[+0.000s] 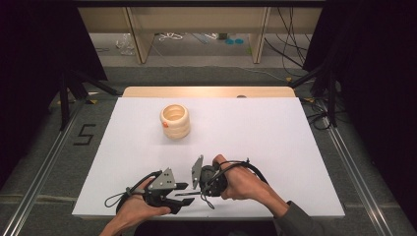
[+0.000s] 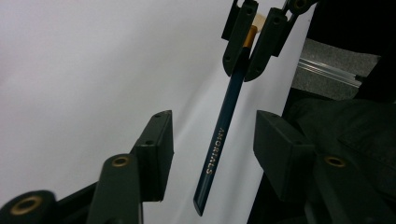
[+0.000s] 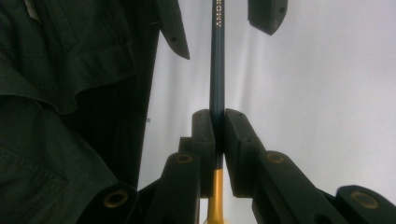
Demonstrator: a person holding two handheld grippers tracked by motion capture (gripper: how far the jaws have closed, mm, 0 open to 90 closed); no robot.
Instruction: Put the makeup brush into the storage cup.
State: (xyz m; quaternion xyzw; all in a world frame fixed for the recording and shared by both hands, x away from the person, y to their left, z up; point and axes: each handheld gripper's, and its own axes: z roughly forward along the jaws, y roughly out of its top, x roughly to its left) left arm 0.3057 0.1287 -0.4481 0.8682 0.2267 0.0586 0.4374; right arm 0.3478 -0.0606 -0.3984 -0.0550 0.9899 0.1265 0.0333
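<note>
A dark blue pencil (image 2: 219, 140) with a gold band and pale eraser end hangs just above the white tabletop (image 1: 275, 147) near its front edge. My right gripper (image 3: 218, 126) is shut on it near the gold band, and its jaws point left in the high view (image 1: 200, 192). My left gripper (image 2: 215, 126) faces it, its two pads standing on either side of the pencil's free end without touching it. In the high view the left gripper (image 1: 180, 196) sits at the front left, held by a hand. A cream ribbed cup (image 1: 175, 121) stands upright farther back.
The tabletop's front edge lies just below both hands. A dark sleeve (image 3: 56, 93) is close to the pencil on the person's side. Metal floor rails (image 1: 354, 167) run along both sides of the table, and stands and cables lie beyond it.
</note>
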